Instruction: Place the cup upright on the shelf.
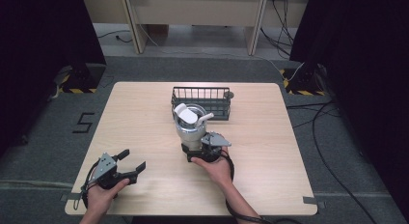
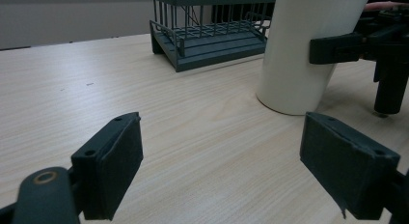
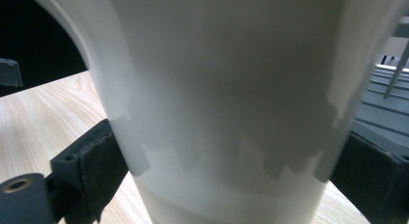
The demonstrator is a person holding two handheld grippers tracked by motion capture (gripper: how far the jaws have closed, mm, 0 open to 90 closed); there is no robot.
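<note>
A pale tapered cup (image 1: 189,127) stands upright on the wooden table (image 1: 140,113), just in front of a dark wire basket (image 1: 201,94). White utensils stick out of its top. My right gripper (image 1: 195,146) is shut on the cup's lower part. In the right gripper view its pads (image 3: 91,156) press both sides of the cup (image 3: 226,113). My left gripper (image 1: 133,160) is held open near the table's front left corner, well apart from the cup. In the left gripper view that gripper (image 2: 229,166) holds nothing, with the cup (image 2: 299,55) ahead on the right.
The wire basket (image 2: 207,35) sits at the table's far middle, with its inside hard to make out. Bare tabletop lies to the left and right of the cup. Cables run over the grey floor on the right, and dark stands flank the table.
</note>
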